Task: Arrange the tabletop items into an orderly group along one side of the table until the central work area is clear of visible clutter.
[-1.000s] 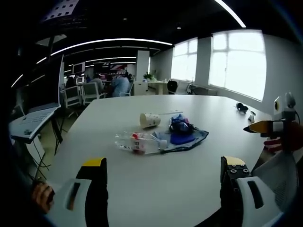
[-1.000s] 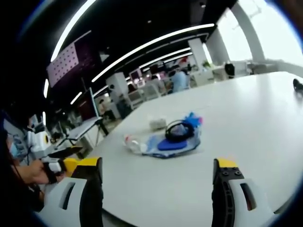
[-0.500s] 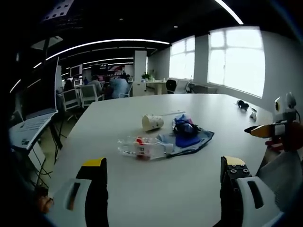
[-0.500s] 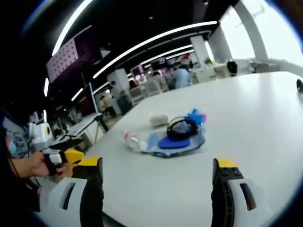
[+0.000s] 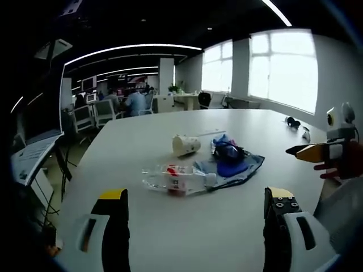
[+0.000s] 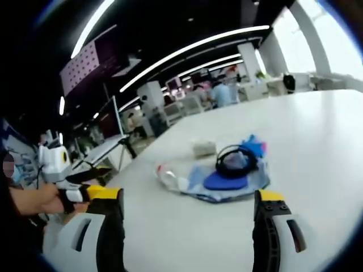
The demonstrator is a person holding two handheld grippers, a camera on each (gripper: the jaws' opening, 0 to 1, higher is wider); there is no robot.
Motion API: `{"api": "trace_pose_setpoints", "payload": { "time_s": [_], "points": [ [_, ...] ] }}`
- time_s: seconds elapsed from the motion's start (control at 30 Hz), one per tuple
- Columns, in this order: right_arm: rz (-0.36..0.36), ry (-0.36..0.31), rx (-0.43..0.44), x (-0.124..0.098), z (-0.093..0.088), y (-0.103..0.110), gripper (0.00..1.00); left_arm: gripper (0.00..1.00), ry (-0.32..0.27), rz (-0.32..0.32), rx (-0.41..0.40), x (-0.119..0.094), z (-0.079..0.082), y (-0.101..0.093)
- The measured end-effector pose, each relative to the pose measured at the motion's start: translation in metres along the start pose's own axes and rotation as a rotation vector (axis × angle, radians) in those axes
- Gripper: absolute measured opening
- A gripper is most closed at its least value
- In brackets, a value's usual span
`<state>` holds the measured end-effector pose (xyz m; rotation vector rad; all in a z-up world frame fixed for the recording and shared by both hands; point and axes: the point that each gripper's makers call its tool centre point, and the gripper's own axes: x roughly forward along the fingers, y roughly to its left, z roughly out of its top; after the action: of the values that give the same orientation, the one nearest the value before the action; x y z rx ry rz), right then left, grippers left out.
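Clear plastic bottle (image 5: 173, 177) lies ahead of the open left tool (image 5: 195, 226).

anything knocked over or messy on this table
Yes. The paper cup lies tipped on its side, and the clear plastic bottle lies flat beside a crumpled blue cloth mid-table. No spill shows.

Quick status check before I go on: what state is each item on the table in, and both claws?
Clear plastic bottle: lying on its side, mid-table.
Paper cup: tipped on its side.
Blue cloth: spread flat, rumpled.
Black headphones: resting on the blue cloth.
Left claw: open, holding nothing, short of the items.
Right claw: open, holding nothing.
Small dark items: at the table's far edge, too small to identify.
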<state>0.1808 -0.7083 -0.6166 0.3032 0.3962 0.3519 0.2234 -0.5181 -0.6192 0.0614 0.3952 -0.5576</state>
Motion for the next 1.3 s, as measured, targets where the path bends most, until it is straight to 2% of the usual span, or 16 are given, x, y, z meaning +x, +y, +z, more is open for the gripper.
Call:
{"api": "trace_pose_setpoints", "payload": {
  "time_s": [0.23, 0.53, 0.77, 1.0, 1.3],
  "points": [
    [0.024, 0.004, -0.014, 0.018, 0.004, 0.006, 0.92, 1.00, 0.004, 0.016, -0.002, 0.015, 0.001, 0.020],
    [0.018, 0.012, -0.018, 0.031, 0.005, 0.001, 0.91, 1.00, 0.011, 0.033, -0.004, 0.029, 0.001, 0.039],
    [0.015, 0.018, -0.021, 0.041, 0.005, -0.002, 0.90, 1.00, 0.030, 0.029, 0.011, 0.040, -0.004, 0.045],
    [0.027, 0.026, -0.024, 0.051, 0.003, 0.002, 0.88, 0.99, 0.042, 0.016, 0.048, 0.052, -0.001, 0.051],
    [0.046, 0.043, -0.031, 0.062, 0.000, 0.009, 0.88, 0.98, 0.065, 0.006, 0.073, 0.064, -0.005, 0.061]
  ]
}}
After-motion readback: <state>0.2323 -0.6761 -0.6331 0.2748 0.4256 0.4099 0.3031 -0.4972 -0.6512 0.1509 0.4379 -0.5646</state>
